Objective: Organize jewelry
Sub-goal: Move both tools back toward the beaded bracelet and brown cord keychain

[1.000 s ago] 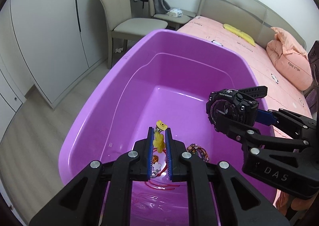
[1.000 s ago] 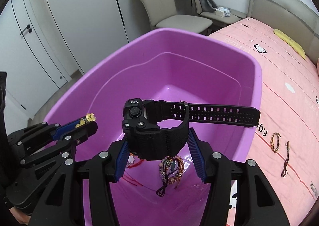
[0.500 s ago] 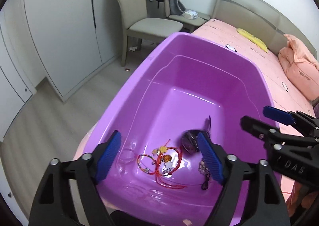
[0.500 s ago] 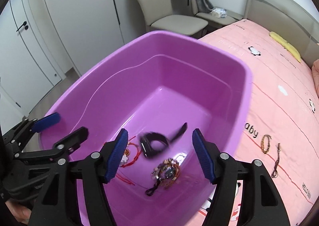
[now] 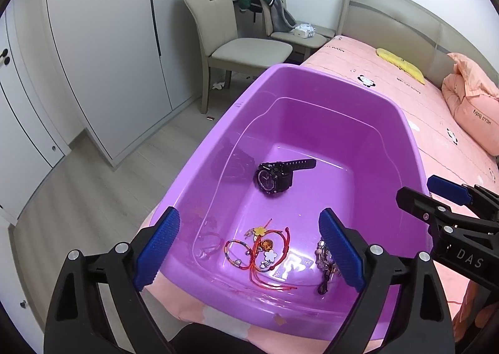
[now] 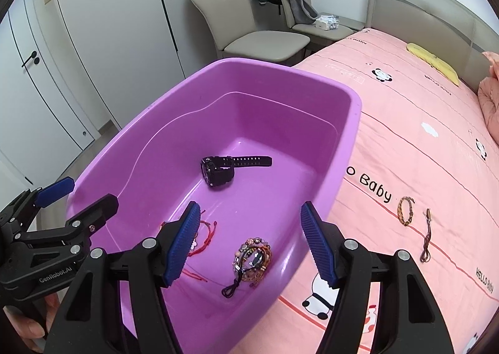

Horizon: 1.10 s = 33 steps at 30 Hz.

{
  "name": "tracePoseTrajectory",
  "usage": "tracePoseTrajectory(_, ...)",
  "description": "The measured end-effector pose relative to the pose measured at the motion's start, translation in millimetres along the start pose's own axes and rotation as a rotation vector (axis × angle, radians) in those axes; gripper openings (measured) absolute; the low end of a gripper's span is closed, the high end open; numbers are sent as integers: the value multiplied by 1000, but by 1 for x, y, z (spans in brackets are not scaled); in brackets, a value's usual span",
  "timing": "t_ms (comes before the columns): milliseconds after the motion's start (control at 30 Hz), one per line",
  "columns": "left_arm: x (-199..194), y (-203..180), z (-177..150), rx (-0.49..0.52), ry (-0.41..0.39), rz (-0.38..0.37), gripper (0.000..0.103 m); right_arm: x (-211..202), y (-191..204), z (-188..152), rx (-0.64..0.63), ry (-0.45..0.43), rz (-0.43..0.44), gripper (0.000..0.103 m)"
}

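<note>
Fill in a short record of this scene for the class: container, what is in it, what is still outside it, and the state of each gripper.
container: purple tub on the pink bed
in tub, middle: black watch, lying on the floor of the tub
in tub, near end: red cord bracelets and a beaded bracelet
outside tub: braided bracelet and a brown cord on the bed
left gripper: open, empty
right gripper: open, empty

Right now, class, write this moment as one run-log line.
left gripper: open, empty | right gripper: open, empty | watch: in tub | two bracelets: on bed
</note>
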<state>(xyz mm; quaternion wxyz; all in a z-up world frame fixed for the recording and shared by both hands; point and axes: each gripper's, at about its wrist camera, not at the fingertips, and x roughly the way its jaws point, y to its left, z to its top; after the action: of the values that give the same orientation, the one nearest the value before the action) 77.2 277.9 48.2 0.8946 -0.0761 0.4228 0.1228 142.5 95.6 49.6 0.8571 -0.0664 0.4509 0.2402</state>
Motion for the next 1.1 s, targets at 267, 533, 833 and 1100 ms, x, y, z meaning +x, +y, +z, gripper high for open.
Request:
tracePoseTrajectory(267,-10,-6,-3,3,-7,9,89,-14,-8,-12,21,-12,9,64)
tracePoseTrajectory(533,-23,-18,-8,25,-31,11,92,-35,-17,-23,41,-41,14,67)
tracePoseTrajectory(833,-39,-44,-18,68,-60,-2,96,-59,-37,-46,96,-58,24,70)
tracePoseTrajectory(1100,-52,-66,-44,69,-39,-63,96,-81,-57,-84,134,-98,-17,73)
